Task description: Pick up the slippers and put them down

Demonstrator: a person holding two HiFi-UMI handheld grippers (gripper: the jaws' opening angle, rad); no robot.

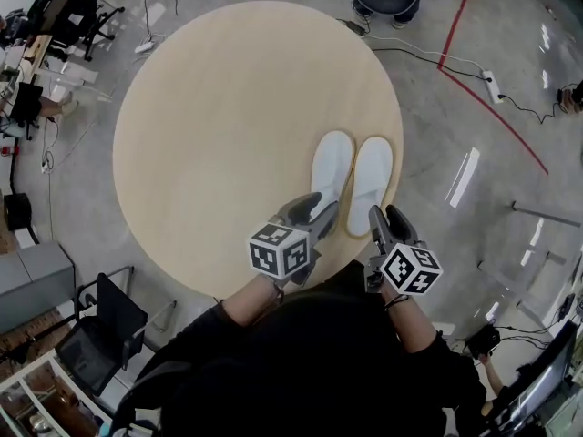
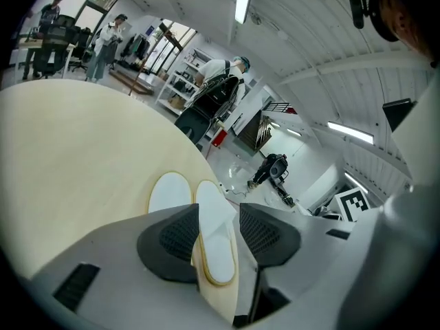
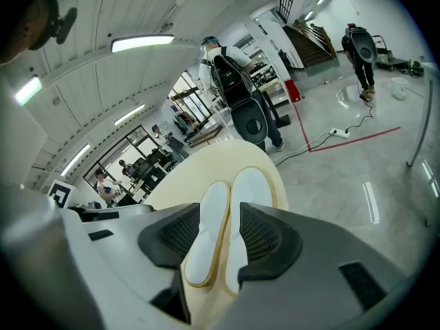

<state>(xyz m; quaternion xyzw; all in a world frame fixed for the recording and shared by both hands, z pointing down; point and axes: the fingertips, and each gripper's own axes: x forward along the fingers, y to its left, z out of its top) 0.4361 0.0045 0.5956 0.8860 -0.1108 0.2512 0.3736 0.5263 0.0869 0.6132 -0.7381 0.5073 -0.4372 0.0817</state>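
Hovering just behind the heels of the two white slippers [image 1: 332, 167], which lie flat and side by side on the round table [image 1: 209, 107] near its edge, the left gripper [image 1: 318, 209] and right gripper [image 1: 386, 218] hold their fingers spread, pinching nothing (a scene that fits either a coming grasp or a finished set-down).

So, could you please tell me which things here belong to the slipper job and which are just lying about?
Belonging to the job:
- left slipper and right slipper, side by side on the round table
- left gripper and right gripper, both open, at the heels

Just lying about:
- power strip
- red tape line
- black chair
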